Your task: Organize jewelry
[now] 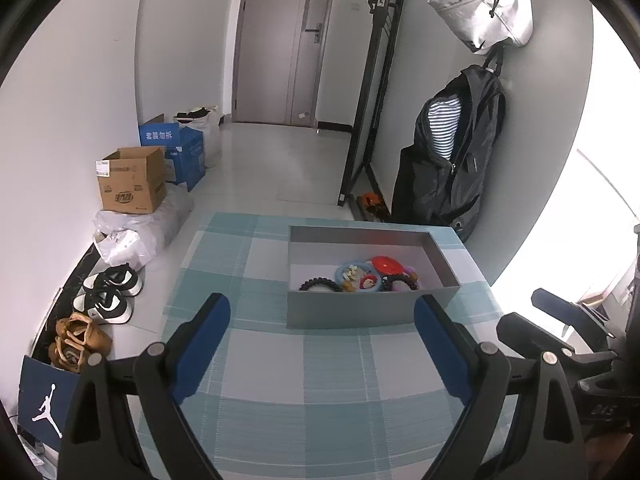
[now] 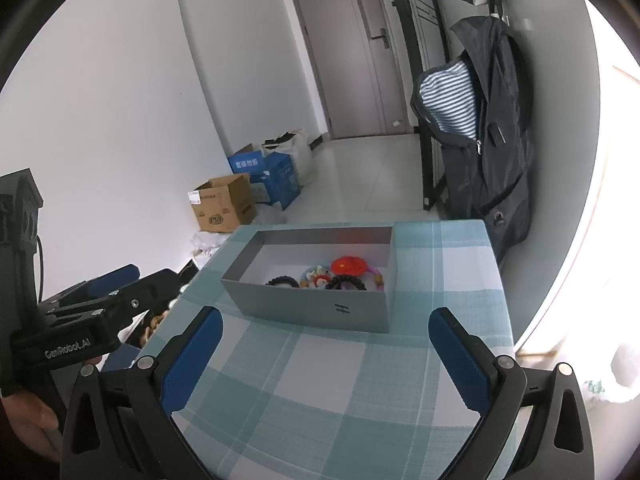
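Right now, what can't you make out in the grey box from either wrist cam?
- Jewelry pile, left wrist view: pieces overlap and are too small to count or name.
- Near part of the grey box floor, both views: hidden behind its front wall.
- Black bead bracelet, left wrist view: lower edge cut by that wall.
- Right claw, left claw: both open, holding nothing.

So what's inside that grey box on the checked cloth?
The grey box holds a heap of jewelry: two black beaded bracelets, a red round piece and a blue ring. Its near wall hides whatever lies lowest.
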`<state>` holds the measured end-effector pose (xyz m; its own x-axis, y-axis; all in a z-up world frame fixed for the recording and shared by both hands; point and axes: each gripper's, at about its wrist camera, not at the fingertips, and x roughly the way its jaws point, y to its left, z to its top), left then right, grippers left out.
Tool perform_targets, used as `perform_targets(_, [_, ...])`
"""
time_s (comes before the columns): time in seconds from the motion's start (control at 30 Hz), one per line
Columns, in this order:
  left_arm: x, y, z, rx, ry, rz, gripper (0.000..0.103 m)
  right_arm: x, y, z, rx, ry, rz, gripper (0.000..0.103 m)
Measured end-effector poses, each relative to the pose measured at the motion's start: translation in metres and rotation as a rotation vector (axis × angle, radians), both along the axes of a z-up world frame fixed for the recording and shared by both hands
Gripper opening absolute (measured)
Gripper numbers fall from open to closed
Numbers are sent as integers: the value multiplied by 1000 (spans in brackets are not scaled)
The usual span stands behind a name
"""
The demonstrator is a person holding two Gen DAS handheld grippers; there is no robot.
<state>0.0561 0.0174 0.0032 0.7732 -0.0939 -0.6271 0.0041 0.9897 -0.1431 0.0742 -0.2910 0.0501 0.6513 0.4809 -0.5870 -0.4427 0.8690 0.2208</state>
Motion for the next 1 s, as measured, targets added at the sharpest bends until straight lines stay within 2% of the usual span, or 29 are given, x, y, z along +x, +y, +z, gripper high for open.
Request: perform_targets(1.0, [3, -2, -1, -7, 12, 13, 90, 3, -2, -3, 0, 11, -10, 103])
